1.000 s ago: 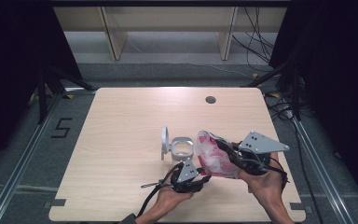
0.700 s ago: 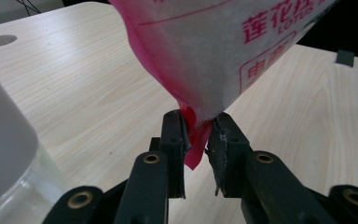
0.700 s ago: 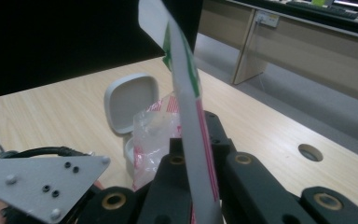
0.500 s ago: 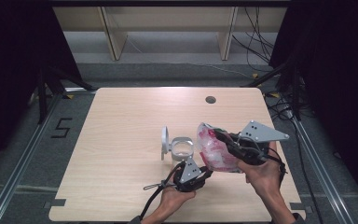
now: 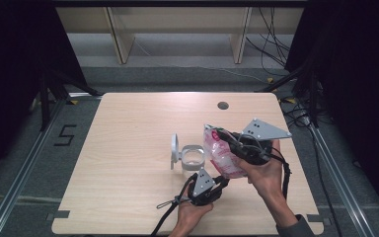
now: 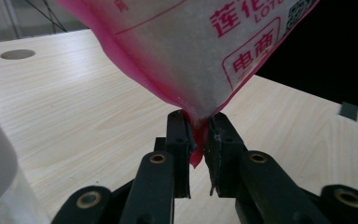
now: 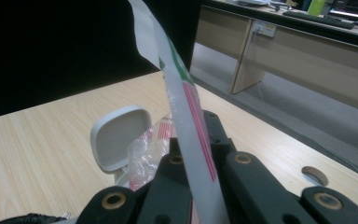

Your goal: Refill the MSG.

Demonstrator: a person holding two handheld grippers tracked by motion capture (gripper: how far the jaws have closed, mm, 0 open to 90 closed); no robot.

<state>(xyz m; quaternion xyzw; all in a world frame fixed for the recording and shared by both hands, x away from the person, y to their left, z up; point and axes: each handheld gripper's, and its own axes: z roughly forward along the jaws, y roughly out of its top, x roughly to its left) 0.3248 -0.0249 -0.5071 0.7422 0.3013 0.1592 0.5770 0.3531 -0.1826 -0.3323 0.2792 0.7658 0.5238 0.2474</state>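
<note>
The left tongs [image 6: 196, 140] pinch the bottom corner of a pink-edged bag [image 6: 200, 51]; their jaws have just been closing, and the pink seam now sits squeezed between the two black pads. In the high view the left tongs [image 5: 216, 178] lie low near the front edge of the tabletop [image 5: 128, 128], right of its middle, pointing up toward the bag [image 5: 222, 154]. The right tongs [image 7: 196, 154] are pressed together on the bag's top strip [image 7: 182, 98], which stands up white with green and red print between the jaws. In the high view the right tongs [image 5: 232, 143] hold the bag above the tabletop, toward the right edge, so it hangs stretched between both tongs. Just left of the bag stands a clear jar [image 5: 193, 158] with its grey lid [image 5: 174, 149] flipped up.
</note>
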